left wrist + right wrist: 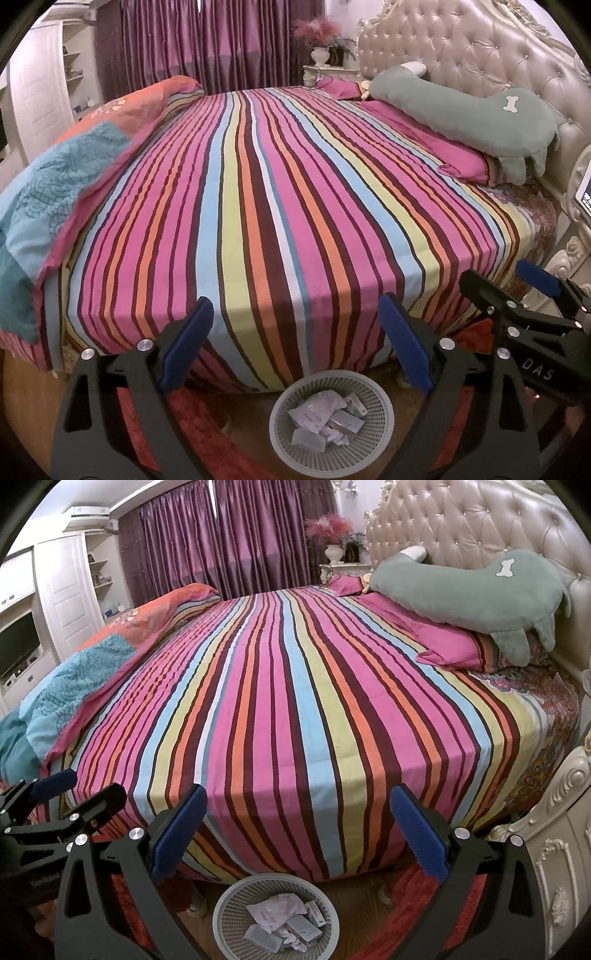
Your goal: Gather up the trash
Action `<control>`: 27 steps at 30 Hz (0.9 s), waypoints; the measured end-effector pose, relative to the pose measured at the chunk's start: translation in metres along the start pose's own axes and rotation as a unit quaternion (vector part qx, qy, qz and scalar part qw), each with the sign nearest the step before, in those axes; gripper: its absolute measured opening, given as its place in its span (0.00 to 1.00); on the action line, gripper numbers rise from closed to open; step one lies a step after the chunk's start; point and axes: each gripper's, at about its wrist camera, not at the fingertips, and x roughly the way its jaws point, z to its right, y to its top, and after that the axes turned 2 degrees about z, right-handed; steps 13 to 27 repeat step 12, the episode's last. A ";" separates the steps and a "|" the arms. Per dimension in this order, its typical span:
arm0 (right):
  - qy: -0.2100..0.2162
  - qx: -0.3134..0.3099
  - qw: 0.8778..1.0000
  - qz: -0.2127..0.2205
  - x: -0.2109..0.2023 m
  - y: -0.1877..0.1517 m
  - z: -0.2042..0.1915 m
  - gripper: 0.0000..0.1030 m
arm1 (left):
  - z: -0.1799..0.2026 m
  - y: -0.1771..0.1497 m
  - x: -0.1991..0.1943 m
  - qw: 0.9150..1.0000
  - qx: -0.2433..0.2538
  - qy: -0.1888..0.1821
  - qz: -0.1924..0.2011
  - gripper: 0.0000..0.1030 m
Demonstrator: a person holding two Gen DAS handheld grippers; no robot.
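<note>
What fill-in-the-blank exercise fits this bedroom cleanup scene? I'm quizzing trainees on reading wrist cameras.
1. The trash lies inside a round white mesh ____ on the floor by the bed.
2. The left gripper has its jaws ____, with nothing between them.
3. The bedsheet has a ____ pattern.
4. The green plush pillow bears a white ____ shape.

Missing words: basket; open; striped; bone

Both views are evenly and moderately lit by warm indoor light; its source cannot be seen. Strong fisheye bending is noted: black corners frame each picture and the bed [280, 192] bulges ahead of the tongs. Soft shadow is cast below the mattress edge, just beyond the tongs. Faint sheen is recorded on the headboard [480, 528]. Focus is adequate throughout, softening slightly at the margins.
</note>
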 end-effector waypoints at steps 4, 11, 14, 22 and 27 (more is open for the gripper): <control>0.000 -0.001 1.000 0.001 0.000 0.000 0.001 0.92 | -0.004 0.000 0.001 1.000 -0.010 0.012 -0.003 0.86; -0.002 -0.002 1.000 0.001 0.000 0.000 0.000 0.92 | -0.013 0.002 0.001 0.999 -0.025 0.031 -0.007 0.86; -0.002 -0.002 1.000 0.001 0.000 0.000 0.000 0.92 | -0.014 0.002 0.001 0.999 -0.025 0.032 -0.007 0.86; -0.002 -0.002 1.000 0.001 0.000 0.000 0.000 0.92 | -0.014 0.002 0.001 0.999 -0.025 0.032 -0.007 0.86; -0.002 -0.002 1.000 0.001 0.000 0.000 0.000 0.92 | -0.014 0.002 0.001 0.999 -0.025 0.032 -0.007 0.86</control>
